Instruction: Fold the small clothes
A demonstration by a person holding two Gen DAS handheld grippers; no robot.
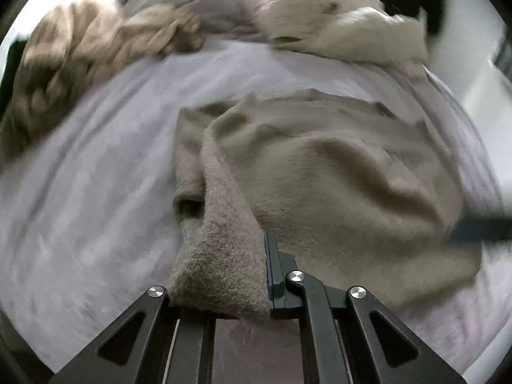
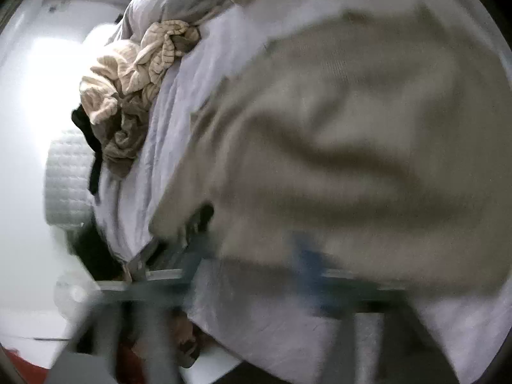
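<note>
Garment: the beige knit sweater point(image 1: 336, 172) lies spread on the pale lilac bedsheet point(image 1: 96, 192), nearer your right side of the bed, rumpled, with one edge lifted toward your left tool.

Left gripper: your left gripper point(image 1: 224, 256) has the sweater's fuzzy edge bunched between its jaws; they stand nearly together with thick cloth filling the gap, so you are pinching that corner.

Right gripper: your right gripper point(image 2: 307, 265) is a blue-grey smear low in its own view, close against the sweater point(image 2: 352, 147). I cannot tell whether its jaws are apart or together, or whether they hold cloth.

Waiting pile: crumpled tan and striped clothes point(image 2: 134, 86) sit at the far side of the sheet, well apart from the sweater; a cream blanket or garment point(image 1: 345, 32) lies beyond them.

Step in hand: by the look of it, you are starting a fold, one side raised to carry across the body of the sweater.

Next move: you will likely want the right tool gripping the matching corner, then both lifted evenly and laid across so the edges meet.

Watch for: thick knit slipping from a shallow pinch, and the sheet point(image 2: 179, 128) getting caught up underneath.
</note>
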